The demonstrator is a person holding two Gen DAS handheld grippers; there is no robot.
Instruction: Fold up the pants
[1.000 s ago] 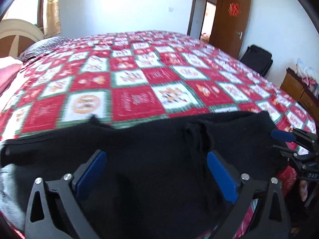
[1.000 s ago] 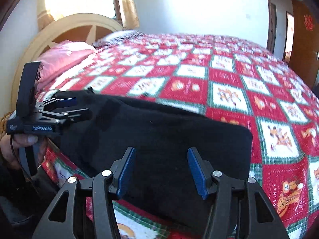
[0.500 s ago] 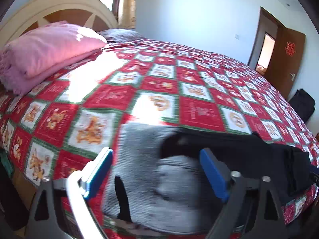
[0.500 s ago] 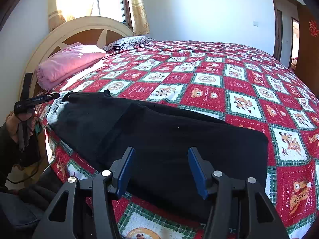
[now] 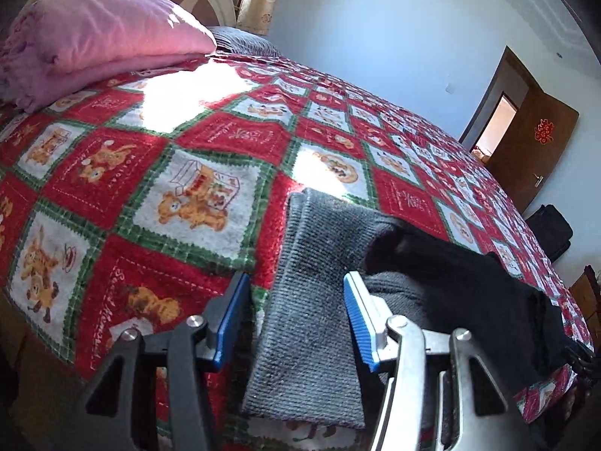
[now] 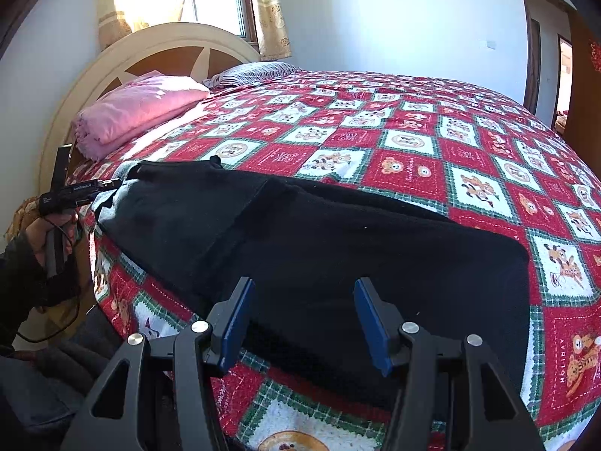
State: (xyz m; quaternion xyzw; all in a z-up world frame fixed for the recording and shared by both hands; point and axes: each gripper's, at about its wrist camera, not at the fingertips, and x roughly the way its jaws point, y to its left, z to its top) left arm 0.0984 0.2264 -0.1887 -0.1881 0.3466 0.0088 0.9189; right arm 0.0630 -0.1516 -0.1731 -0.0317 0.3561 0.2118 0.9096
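A bed (image 6: 413, 143) under a red, green and white checked quilt fills both views. Black pants (image 6: 338, 240) lie flat across its near edge, their grey waistband (image 5: 311, 293) at the left end (ribbed side showing). A pink pillow (image 6: 135, 109) sits far left by the headboard. The left gripper (image 5: 296, 315) has just been closing; its jaws straddle the waistband, pads not pressing it. The right gripper (image 6: 300, 323) hangs over the pants' near right part, jaws spread, gripping nothing.
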